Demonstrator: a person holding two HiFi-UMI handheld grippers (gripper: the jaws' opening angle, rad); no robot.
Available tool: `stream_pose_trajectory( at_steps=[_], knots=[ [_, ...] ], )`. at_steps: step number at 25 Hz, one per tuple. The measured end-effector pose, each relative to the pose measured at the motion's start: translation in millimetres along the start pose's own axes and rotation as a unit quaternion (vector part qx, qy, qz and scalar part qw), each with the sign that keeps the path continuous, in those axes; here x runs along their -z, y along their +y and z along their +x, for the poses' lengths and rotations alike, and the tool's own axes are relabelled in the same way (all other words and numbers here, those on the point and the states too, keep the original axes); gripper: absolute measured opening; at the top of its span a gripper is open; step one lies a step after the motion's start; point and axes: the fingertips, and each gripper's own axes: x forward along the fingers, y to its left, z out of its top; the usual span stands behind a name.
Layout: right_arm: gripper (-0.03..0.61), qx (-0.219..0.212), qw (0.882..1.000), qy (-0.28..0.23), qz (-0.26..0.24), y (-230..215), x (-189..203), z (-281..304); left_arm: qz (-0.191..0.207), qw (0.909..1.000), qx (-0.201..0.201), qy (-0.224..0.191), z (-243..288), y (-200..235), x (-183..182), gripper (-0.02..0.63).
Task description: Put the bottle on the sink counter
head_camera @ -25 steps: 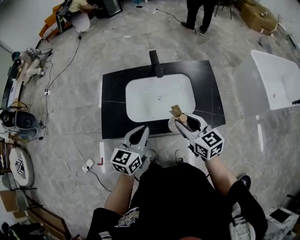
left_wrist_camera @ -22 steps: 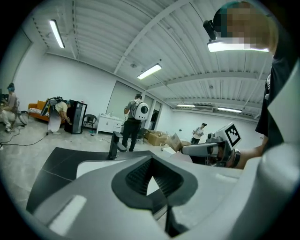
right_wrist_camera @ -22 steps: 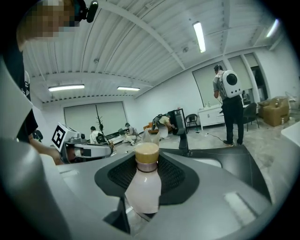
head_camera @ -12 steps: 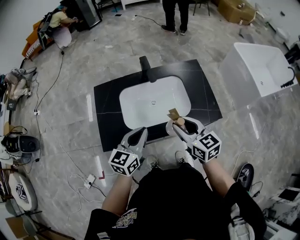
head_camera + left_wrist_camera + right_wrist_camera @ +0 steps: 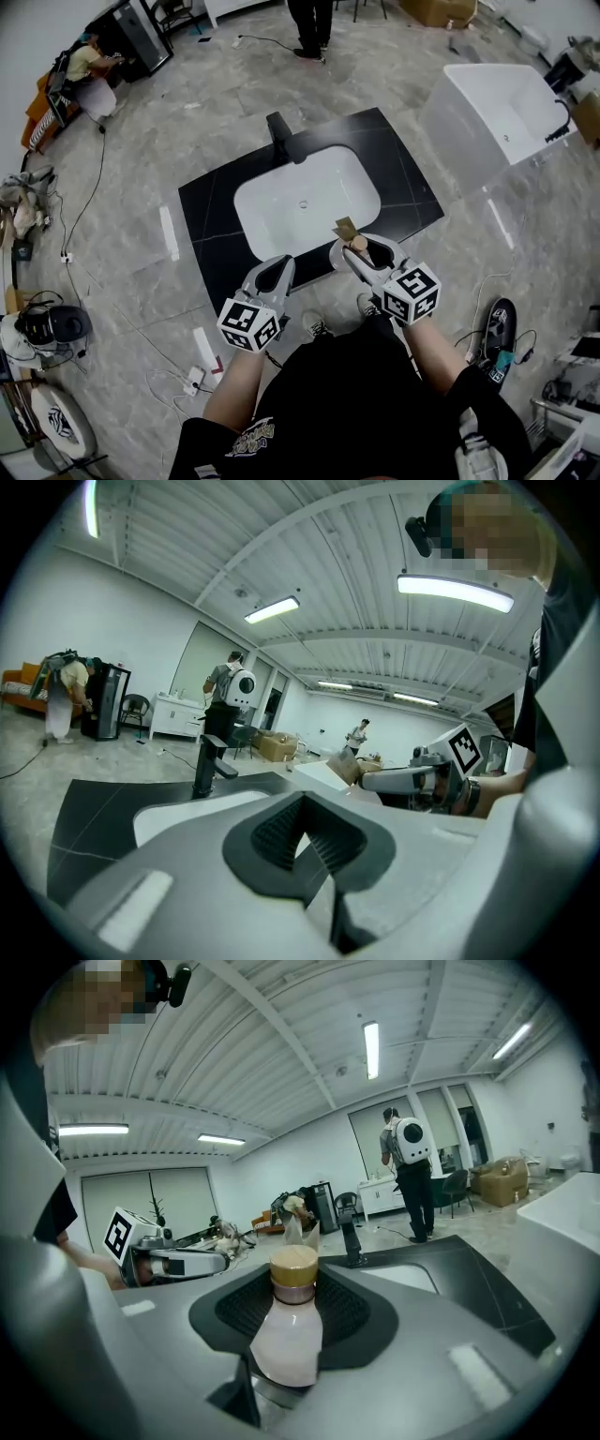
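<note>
Since the earlier head views, the sink counter (image 5: 216,216) had swung anticlockwise in frame and its front edge had drawn closer under both grippers, while the white bathtub (image 5: 511,112) beyond the counter's right side had slid upward; the grippers kept nearly the same places in frame.

Bottle (image 5: 359,245): carried above the counter's front edge, near the front right corner of the white basin (image 5: 305,202), and apparently not yet set down. A tan paper tag (image 5: 345,228) projected from its neck toward the basin.

Hazards, as judged: the bare strip of counter between basin and front edge looked narrow, so a release made too far forward could send the bottle into the basin, and one made too far back could drop it to the floor. The body appeared smooth and rounded, so a loosened hold or a tilted set-down could let it slip or topple.

Right gripper (image 5: 295,1312): jaws parted only by the bottle's width and clamped on its pale body, the tan cap (image 5: 294,1265) standing upright above the pads.

Left gripper (image 5: 305,841): jaws together, nothing between them, held off the counter's front edge and well short of the black faucet (image 5: 279,136) at its rear.
</note>
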Motion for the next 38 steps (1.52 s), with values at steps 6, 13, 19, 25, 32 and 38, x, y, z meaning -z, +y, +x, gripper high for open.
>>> stream_pose_trajectory(
  at_steps=[6,13,19,25,32,38],
  knots=[
    [0.167,0.021,1.000,0.000,0.006,7.0,5.3,-0.9,0.003,0.9996,0.027,0.001,0.9,0.9,-0.2,0.000],
    [0.167,0.039,0.999,-0.009,-0.003,9.0,-6.4,-8.8,0.009,0.9991,0.040,-0.008,-1.0,1.1,-10.9,0.000],
    [0.167,0.046,0.999,-0.009,0.004,-2.9,-2.6,-10.8,0.010,0.9992,0.039,-0.005,2.8,0.0,-8.3,0.000],
    [0.167,0.022,1.000,-0.005,0.003,-21.3,-0.5,-8.0,0.017,0.9997,0.017,-0.005,14.0,-6.6,-9.8,0.000],
    [0.167,-0.012,1.000,0.004,-0.001,-44.0,-11.5,9.3,0.012,0.9998,-0.014,-0.001,32.8,-2.4,-14.5,0.000],
    [0.167,-0.022,1.000,0.015,-0.004,-84.2,-21.7,18.3,0.005,0.9997,-0.023,0.000,71.1,-0.9,-22.7,0.000]
  ],
)
